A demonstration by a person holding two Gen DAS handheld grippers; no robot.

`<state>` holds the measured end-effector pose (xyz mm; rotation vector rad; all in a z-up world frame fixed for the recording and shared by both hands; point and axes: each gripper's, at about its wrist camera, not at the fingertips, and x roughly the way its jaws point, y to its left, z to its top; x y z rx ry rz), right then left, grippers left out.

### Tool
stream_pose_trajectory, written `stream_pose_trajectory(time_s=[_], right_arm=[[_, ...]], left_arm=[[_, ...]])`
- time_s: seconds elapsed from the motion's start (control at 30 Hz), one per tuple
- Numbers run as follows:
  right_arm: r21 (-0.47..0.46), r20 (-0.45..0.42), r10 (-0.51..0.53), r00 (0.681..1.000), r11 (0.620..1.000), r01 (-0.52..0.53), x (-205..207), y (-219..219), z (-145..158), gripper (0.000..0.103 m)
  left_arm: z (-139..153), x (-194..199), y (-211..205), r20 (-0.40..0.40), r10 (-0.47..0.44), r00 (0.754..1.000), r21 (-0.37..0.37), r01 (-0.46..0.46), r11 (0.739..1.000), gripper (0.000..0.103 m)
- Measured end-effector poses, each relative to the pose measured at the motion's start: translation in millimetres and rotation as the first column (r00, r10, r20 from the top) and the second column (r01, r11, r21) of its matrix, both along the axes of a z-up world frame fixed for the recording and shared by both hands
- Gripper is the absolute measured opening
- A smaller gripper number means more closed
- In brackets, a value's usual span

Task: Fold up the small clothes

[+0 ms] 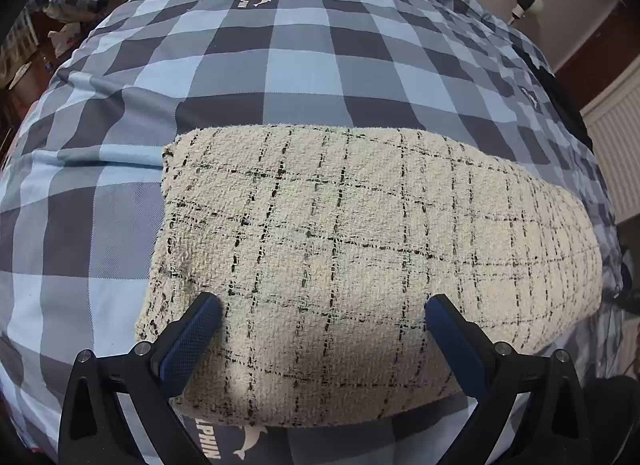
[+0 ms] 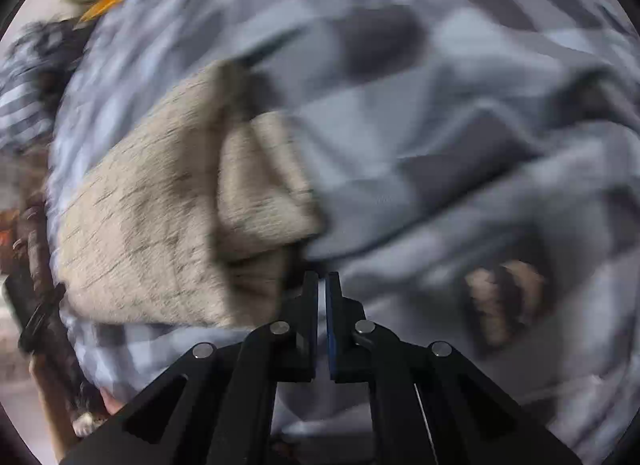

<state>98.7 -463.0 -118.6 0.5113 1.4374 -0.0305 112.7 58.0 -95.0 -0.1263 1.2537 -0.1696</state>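
The left gripper [image 1: 322, 311] points down over the cream tweed garment [image 1: 360, 249], its jaws spread wide and pinching nothing; whether the blue pads [image 1: 188, 339] touch the fabric I cannot tell. The garment lies folded on the blue-and-grey checked duvet [image 1: 280, 49]. In the blurred right wrist view, the same garment [image 2: 160, 225] sits left of the right gripper [image 2: 322, 281], whose jaws are clenched together with nothing visibly caught between them, above rumpled duvet [image 2: 440, 145]
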Motion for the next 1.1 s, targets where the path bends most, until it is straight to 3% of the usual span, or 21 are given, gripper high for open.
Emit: stream_pose_trajectory(time_s=[0.07,0.13,0.2,0.27,0.37,0.43,0.47,0.5,0.57,0.7,0.77,0.83,0.9,1.0,1.03,1.07,1.1], right_arm=[[0.016,0.117,-0.002,0.993,1.000,0.000,5.0,13.1,31.2,0.002],[-0.012,0.211,0.069,0.975,0.998,-0.068,16.7,51.7,60.9,0.012],[0.009,0.255,0.128,0.959,0.991,-0.134,28.2,87.1,70.9,0.049],[0.084,0.301,0.177,0.937,0.974,-0.211,41.4,125.6,70.0,0.055],[0.199,0.287,0.224,0.931,0.937,-0.287,63.9,162.3,39.8,0.055],[0.133,0.135,0.175,0.975,0.972,-0.193,74.7,155.2,2.5,0.054],[0.114,0.081,0.160,0.984,0.979,-0.168,74.6,149.2,-9.5,0.047],[0.101,0.037,0.142,0.989,0.984,-0.145,74.0,139.7,-20.8,0.027],[0.067,-0.006,0.086,0.996,0.994,-0.086,69.3,111.0,-30.4,0.000],[0.029,-0.015,-0.122,0.992,0.992,0.123,46.2,44.8,-27.6,0.000],[-0.200,-0.023,-0.206,0.978,0.960,0.197,35.3,20.7,-16.8,0.000],[-0.317,0.017,-0.270,0.963,0.912,0.261,23.7,3.6,-2.3,0.003],[-0.266,0.111,-0.280,0.954,0.916,0.300,14.9,-2.1,15.7,0.003],[-0.191,0.219,-0.221,0.951,0.946,0.263,14.7,24.3,32.8,0.006],[-0.182,0.250,-0.163,0.954,0.960,0.212,22.2,44.0,37.1,0.010],[-0.198,0.260,-0.090,0.961,0.969,0.145,29.6,63.7,37.9,0.035],[-0.206,0.256,-0.043,0.966,0.974,0.097,31.9,76.7,34.0,0.069]], left_arm=[[-0.6,0.6,-1.5,-0.001,-0.004,1.000,0.013,0.004,1.000,0.103],[-1.9,1.4,-3.5,0.000,-0.002,1.000,0.024,0.002,1.000,0.103],[-3.0,1.2,-5.1,0.003,0.000,1.000,0.033,0.000,0.999,0.103],[-3.0,-0.7,-5.7,0.012,-0.003,1.000,0.037,0.002,0.999,0.103],[-3.1,-2.8,-5.1,0.021,-0.015,1.000,0.034,0.014,0.999,0.103],[-3.1,-3.3,-4.2,0.022,-0.019,1.000,0.027,0.018,0.999,0.103],[-3.2,-3.0,-4.0,0.020,-0.022,1.000,0.023,0.021,1.000,0.103],[-3.3,-2.7,-4.0,0.017,-0.025,1.000,0.020,0.025,0.999,0.103],[-3.7,-1.5,-3.9,0.011,-0.032,0.999,0.015,0.032,0.999,0.103],[-4.1,1.5,-2.2,0.001,-0.040,0.999,0.003,0.040,0.999,0.103],[-3.6,1.9,-0.9,-0.003,-0.043,0.999,0.001,0.043,0.999,0.103],[-1.0,1.8,1.4,-0.005,-0.046,0.999,-0.008,0.046,0.999,0.103],[7.1,1.7,5.5,-0.009,-0.044,0.999,-0.014,0.044,0.999,0.103],[32.6,0.9,24.7,0.047,0.010,0.999,-0.020,-0.009,1.000,0.103],[41.9,-0.1,34.3,0.073,0.039,0.997,-0.021,-0.038,0.999,0.103],[50.0,-1.5,45.2,0.097,0.073,0.993,-0.016,-0.071,0.997,0.103],[54.0,-2.2,53.9,0.106,0.098,0.990,-0.006,-0.097,0.995,0.103]])
